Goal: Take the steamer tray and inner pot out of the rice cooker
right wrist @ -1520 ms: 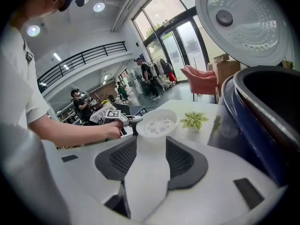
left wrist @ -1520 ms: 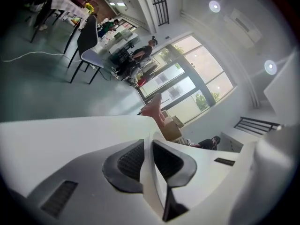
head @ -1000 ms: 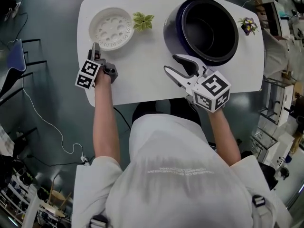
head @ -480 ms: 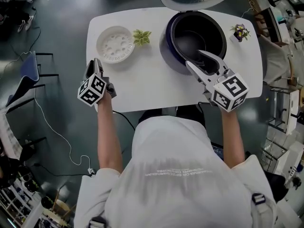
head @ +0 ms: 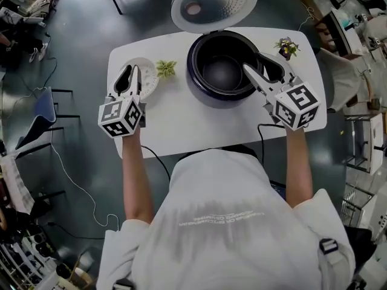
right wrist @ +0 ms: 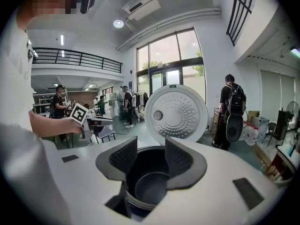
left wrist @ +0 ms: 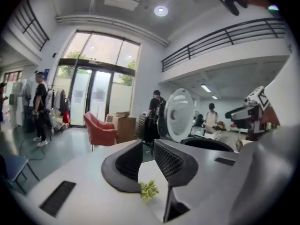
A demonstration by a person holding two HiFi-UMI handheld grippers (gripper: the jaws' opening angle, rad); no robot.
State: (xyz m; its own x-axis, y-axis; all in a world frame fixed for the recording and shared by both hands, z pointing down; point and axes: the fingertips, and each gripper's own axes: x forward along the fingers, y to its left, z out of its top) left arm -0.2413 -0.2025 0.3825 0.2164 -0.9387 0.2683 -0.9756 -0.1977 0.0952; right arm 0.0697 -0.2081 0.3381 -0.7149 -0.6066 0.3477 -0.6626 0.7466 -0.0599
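White table (head: 181, 119), green succulent (head: 165, 69), small flower pot (head: 286, 46)

So the table (head: 175, 119) is looking plain white. The rice cooker (head: 211, 99) is showing deep navy, inner pot (head: 222, 71) sitting black inside. The lid (head: 214, 3) at its 12 o'clock is shining silver with dots; steamer tray (head: 148, 80) at 9 o'clock is looking white, plant (head: 165, 69) green.

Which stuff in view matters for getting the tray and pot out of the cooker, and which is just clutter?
Job:
- rice cooker, lid open
- inner pot, still inside
- steamer tray, already on the table

Lying about:
- green plant
- flowerpot
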